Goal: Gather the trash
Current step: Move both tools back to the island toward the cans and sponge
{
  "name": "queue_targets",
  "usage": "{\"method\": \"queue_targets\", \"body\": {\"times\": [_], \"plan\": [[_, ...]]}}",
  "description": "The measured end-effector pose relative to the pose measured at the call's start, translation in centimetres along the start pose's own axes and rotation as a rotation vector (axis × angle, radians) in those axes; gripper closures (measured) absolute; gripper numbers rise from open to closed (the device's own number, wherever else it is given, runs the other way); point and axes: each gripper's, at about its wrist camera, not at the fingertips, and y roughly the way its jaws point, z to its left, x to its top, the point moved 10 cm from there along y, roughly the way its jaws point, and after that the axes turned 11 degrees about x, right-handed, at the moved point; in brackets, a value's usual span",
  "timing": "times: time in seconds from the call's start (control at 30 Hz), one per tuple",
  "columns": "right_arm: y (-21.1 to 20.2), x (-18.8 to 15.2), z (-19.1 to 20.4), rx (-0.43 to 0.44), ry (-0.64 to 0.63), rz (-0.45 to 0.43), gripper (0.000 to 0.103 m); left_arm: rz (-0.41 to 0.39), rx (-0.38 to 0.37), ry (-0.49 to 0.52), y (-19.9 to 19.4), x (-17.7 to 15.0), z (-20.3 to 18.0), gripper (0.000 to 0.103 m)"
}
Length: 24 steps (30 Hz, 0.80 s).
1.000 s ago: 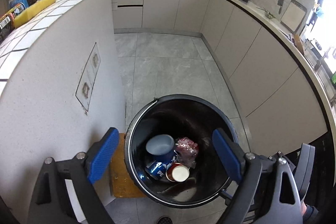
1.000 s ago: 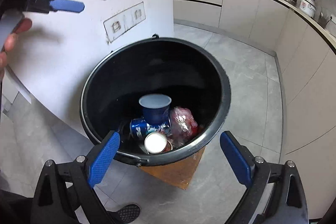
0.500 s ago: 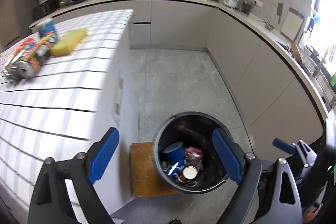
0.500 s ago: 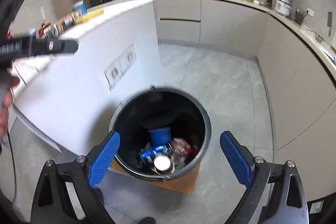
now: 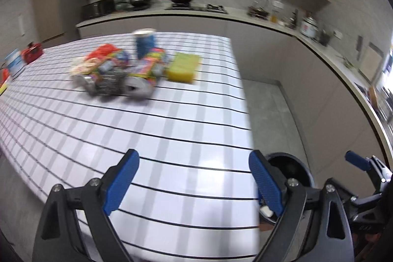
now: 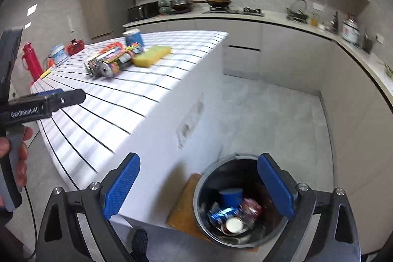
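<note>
My left gripper (image 5: 192, 184) hangs open over the white tiled counter (image 5: 172, 139), nothing between its blue pads. Far across the counter lies a blurred heap of trash: crushed cans (image 5: 142, 73), colourful wrappers (image 5: 98, 60), a blue cup (image 5: 145, 43) and a yellow sponge (image 5: 183, 66). My right gripper (image 6: 198, 186) is open too, high above the black bin (image 6: 197, 203). Inside the bin are a blue cup (image 6: 231, 195), a blue can (image 6: 221, 213), a red wrapper (image 6: 250, 205) and a paper cup (image 6: 234, 225). The left gripper (image 6: 63, 95) shows at the left edge of the right wrist view.
The bin stands on a wooden board (image 6: 181, 210) on the floor by the counter's end wall. A red thermos (image 6: 30, 60) and small containers sit at the counter's far left. A hand (image 6: 19, 158) holds the left gripper. Cabinets with cookware line the back and right.
Both grippers have risen away from the bin, which now looks smaller and lower. The left one has swung left over the counter top, bringing the trash heap into view. Both stay open.
</note>
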Motion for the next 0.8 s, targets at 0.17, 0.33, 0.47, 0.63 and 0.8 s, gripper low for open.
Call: {"method": "queue_targets", "body": {"times": [0.17,0.33,0.47,0.63,0.8], "plan": [[2.2,2.8,4.0,-0.011,-0.013,0.006,0.005,0.005,0.002,-0.036,2.0,1.0,5.7,0.012],[4.9,5.4,7.2,-0.033,0.016,0.004,0.008,0.010,-0.011,-0.027,4.6,2.5,10.3,0.019],[7.2,7.8,9.2,-0.060,0.055,-0.008,0.014,0.014,-0.025,-0.023,6.4,3.7,13.2,0.025],[9.5,9.8,10.6,-0.087,0.089,-0.004,0.024,0.029,-0.067,-0.020,9.4,5.3,16.0,0.033],[12.2,11.6,10.7,-0.107,0.142,0.004,0.029,0.031,-0.106,0.005,12.4,7.5,17.0,0.041]]}}
